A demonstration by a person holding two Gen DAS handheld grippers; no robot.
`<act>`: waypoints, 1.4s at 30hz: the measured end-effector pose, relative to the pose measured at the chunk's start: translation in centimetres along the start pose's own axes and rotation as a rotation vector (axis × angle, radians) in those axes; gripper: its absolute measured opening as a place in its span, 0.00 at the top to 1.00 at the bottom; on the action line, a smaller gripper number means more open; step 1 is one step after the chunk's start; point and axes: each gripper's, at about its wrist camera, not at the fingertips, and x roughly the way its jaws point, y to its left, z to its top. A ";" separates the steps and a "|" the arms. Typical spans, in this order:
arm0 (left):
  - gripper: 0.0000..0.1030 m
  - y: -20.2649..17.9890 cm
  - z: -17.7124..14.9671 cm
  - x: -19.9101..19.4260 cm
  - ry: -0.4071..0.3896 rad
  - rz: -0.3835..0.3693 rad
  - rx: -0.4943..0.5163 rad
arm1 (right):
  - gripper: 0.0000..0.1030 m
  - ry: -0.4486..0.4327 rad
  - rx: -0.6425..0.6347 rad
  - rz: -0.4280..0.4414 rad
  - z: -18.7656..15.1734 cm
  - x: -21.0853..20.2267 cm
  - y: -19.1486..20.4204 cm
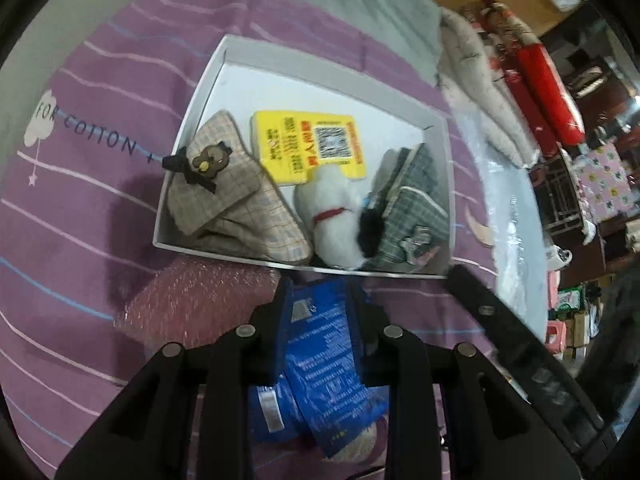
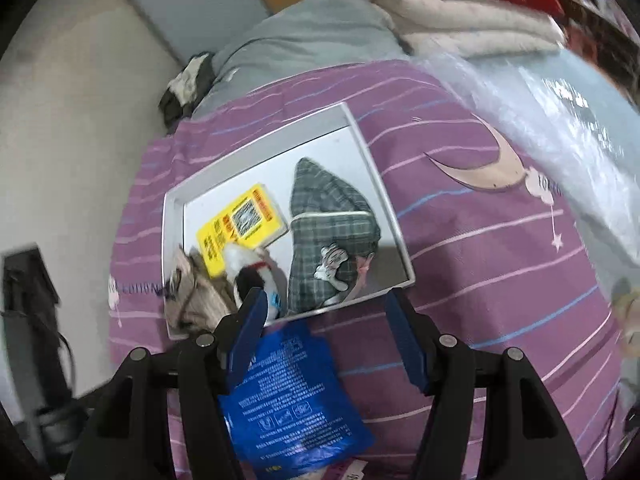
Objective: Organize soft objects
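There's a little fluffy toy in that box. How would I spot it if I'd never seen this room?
Find the shallow white box lying on the purple striped bedspread. Inside, a beige plaid pouch lies on one side and a grey-green plaid pouch on the other. Between them, just below the yellow card, lies the plush toy: the only furry thing there, white with a red collar and a black patch.

1. White box [image 1: 362, 94]: the far half of its floor is bare, open from above.
2. Near half: beige plaid pouch [image 1: 224, 196] left, white plush [image 1: 336, 216] centre, grey plaid pouch [image 1: 416, 200] right, yellow card [image 1: 308, 144] behind.
3. Bubble wrap [image 1: 192, 304] lies on the purple sheet [image 1: 80, 216] before the near left wall.
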 end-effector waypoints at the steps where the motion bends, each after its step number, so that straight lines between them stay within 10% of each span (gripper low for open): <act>1: 0.73 -0.1 -0.2 -0.5 -0.010 -0.018 0.003 | 0.40 0.005 -0.005 0.008 0.0 0.0 0.2; 42: 0.67 5.3 -0.8 -5.2 -0.071 0.003 -0.151 | 0.40 0.111 -0.100 0.192 -1.7 -0.1 4.4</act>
